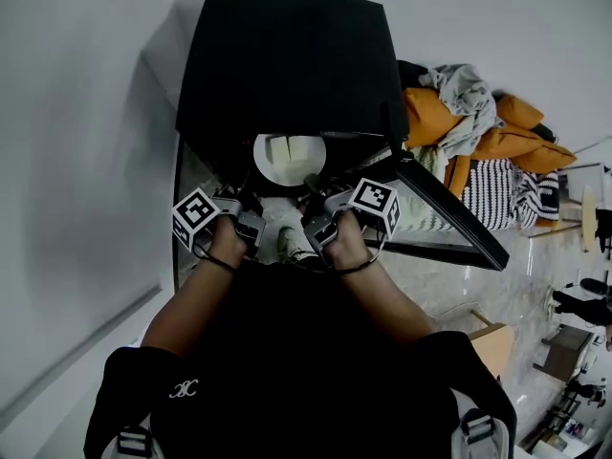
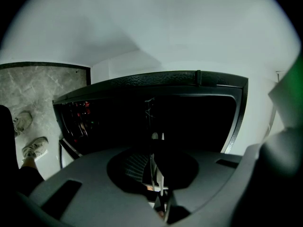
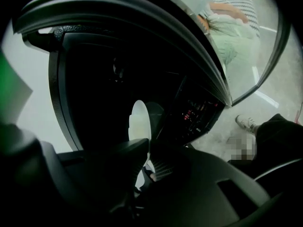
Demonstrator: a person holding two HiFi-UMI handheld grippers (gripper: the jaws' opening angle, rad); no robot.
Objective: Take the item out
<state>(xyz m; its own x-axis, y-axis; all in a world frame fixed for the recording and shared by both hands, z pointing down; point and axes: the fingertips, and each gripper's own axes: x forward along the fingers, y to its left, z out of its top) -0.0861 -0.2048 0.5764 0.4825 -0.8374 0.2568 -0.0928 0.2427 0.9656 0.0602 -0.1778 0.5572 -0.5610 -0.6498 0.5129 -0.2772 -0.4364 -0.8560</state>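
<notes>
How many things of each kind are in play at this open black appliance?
Black oven: 1
White plate: 1
Pale food blocks: 2
Hand-held grippers: 2 (left hand-held gripper, right hand-held gripper)
Total: 6

The right gripper (image 3: 144,151) pinches the near rim of a white plate (image 3: 139,121), seen edge-on against a black oven's (image 3: 90,79) dark cavity. The oven's glass door (image 3: 199,51) stands open at right.
</notes>
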